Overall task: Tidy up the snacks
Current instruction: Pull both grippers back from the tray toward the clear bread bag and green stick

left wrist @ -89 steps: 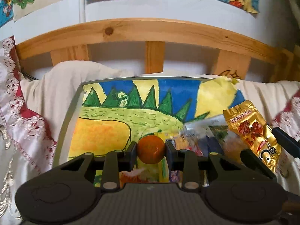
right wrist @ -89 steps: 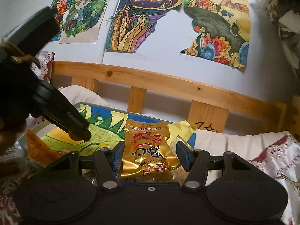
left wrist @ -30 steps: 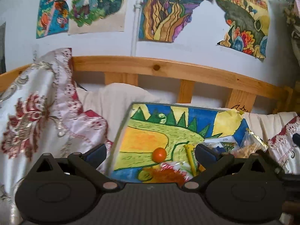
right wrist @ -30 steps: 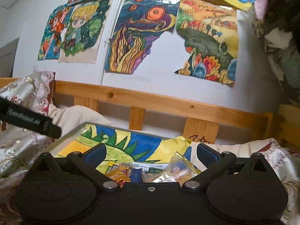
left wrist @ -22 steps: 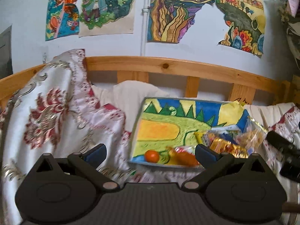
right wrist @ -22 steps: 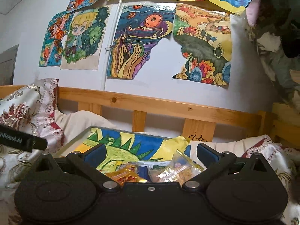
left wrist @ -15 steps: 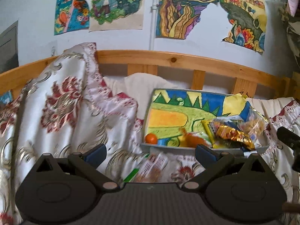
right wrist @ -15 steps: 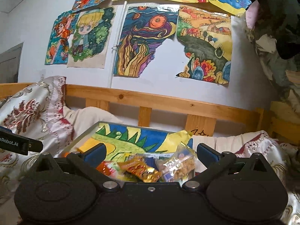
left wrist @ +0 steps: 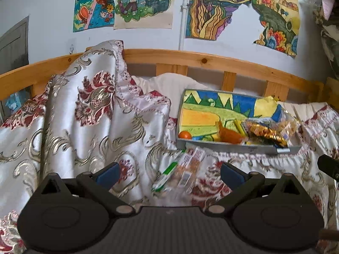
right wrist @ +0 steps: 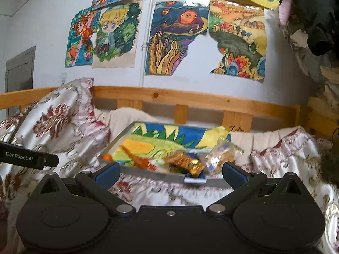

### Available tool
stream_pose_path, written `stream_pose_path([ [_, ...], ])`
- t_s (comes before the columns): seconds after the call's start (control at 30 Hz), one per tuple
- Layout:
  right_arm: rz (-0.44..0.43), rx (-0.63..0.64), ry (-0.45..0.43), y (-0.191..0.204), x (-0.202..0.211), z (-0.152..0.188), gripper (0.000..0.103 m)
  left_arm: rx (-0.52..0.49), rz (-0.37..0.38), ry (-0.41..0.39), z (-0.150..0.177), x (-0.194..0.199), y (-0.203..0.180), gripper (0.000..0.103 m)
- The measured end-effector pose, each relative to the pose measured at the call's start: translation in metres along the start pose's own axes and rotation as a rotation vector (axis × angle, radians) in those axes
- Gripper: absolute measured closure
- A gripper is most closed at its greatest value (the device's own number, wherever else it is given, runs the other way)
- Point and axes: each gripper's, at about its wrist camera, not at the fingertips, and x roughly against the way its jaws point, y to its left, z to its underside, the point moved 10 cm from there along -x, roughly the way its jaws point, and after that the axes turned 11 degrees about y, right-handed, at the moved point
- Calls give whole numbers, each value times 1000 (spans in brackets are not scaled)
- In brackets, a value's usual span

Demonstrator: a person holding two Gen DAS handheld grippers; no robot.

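A grey tray point(left wrist: 233, 147) lined with a bright drawing lies on the bed; it also shows in the right wrist view point(right wrist: 148, 172). In it are a small orange fruit point(left wrist: 185, 135), an orange packet point(left wrist: 229, 135), a gold packet point(left wrist: 264, 132) and a clear bag of snacks point(left wrist: 288, 124). A snack packet point(left wrist: 188, 169) and a green stick packet point(left wrist: 166, 176) lie on the blanket in front of the tray. My left gripper point(left wrist: 169, 174) is open and empty above these loose packets. My right gripper point(right wrist: 170, 174) is open and empty, short of the tray's front wall.
A floral satin blanket point(left wrist: 84, 116) is heaped at the left. A wooden bed rail point(left wrist: 211, 61) runs behind the tray, with drawings on the wall above. The other gripper's finger point(right wrist: 29, 157) reaches in at the left of the right wrist view.
Both grippers let go of their snacks, the orange fruit and the gold packet, which now lie in the tray. Both pulled back from it with jaws wide. The loose packets came into view.
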Motion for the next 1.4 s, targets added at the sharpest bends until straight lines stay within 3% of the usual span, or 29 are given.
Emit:
stream_pose_path([
  [0.43, -5, -25, 114, 23, 13, 27, 1, -55, -17, 65, 19, 14, 9, 1],
  [0.67, -18, -46, 190, 31, 10, 38, 1, -5, -9, 69, 23, 13, 20, 1],
  [1.07, -30, -33, 274, 52, -3, 36, 1, 52, -21, 145, 28, -8, 36, 1],
  [1.4, -60, 12, 292, 76, -47, 23, 1, -66, -43, 134, 4, -24, 46, 1],
])
